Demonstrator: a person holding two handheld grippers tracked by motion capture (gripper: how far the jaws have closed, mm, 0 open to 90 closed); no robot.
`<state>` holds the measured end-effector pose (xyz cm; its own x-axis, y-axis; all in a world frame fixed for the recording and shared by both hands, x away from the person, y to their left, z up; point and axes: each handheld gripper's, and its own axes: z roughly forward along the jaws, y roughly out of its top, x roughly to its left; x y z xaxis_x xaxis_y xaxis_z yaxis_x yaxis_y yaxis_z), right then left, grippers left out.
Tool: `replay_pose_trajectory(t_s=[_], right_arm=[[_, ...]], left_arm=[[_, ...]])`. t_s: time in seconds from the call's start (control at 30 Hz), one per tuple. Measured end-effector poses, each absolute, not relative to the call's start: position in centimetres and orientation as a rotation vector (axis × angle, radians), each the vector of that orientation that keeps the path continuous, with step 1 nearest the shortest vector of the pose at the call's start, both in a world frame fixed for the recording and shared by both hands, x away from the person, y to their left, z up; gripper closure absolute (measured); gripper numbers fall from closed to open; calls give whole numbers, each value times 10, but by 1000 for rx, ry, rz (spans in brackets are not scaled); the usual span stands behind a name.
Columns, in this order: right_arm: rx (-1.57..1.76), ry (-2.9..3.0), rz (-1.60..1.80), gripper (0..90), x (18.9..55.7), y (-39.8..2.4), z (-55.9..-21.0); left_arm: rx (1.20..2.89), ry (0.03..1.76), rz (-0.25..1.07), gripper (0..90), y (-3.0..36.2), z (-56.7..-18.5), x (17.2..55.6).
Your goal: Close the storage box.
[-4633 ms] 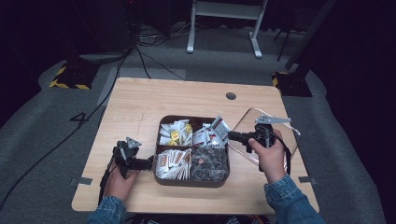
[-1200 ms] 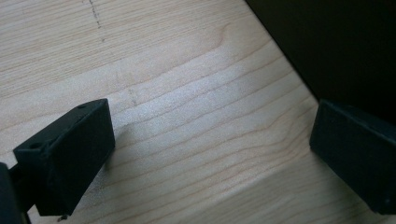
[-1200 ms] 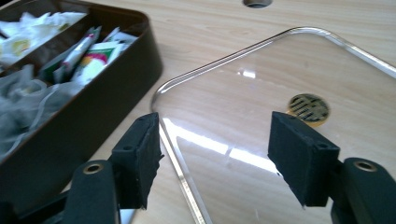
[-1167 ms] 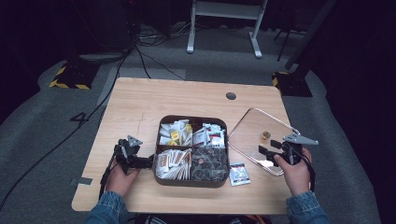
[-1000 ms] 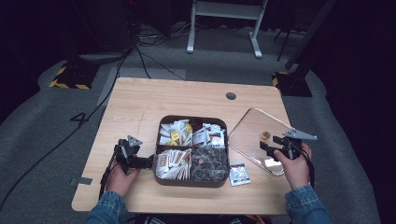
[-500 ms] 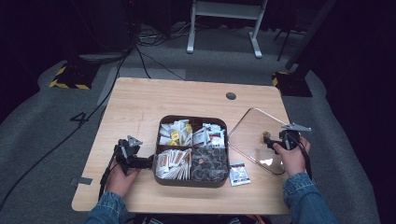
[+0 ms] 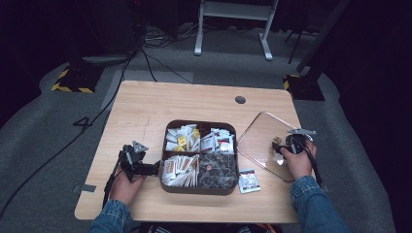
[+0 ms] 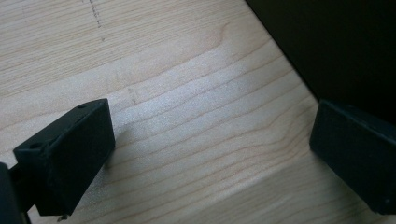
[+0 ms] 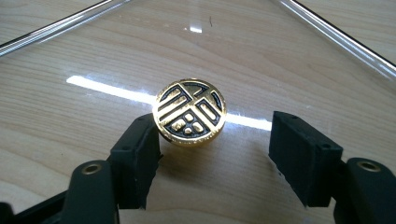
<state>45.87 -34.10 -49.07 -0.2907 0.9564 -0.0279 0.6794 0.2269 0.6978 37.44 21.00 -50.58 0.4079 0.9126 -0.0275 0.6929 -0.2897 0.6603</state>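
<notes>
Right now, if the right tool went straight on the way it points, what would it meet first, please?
The gold knob on the glass lid; it sits between the open jaws of the right tool, apparently touching one already.

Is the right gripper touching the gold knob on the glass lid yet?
Touching on one side. The right gripper view shows one jaw against the gold knob; the other stands clear, so the right gripper is open.

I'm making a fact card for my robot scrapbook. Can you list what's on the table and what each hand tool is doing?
table: light wooden table
box: dark brown four-compartment box of packets
lid: clear glass lid, flat on table right of box
knob: round gold-and-black knob on lid
loose item: small white packet beside box
right gripper: open, fingers either side of knob
left gripper: open, at box's left side
</notes>
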Motion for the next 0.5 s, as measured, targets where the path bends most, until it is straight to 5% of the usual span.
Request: replay_pose_trajectory(t_s=[0.5], right_arm=[[1442,2069,867,580,467,-333,-492]], left_arm=[[2073,1360,480,3,210,-506,374]])
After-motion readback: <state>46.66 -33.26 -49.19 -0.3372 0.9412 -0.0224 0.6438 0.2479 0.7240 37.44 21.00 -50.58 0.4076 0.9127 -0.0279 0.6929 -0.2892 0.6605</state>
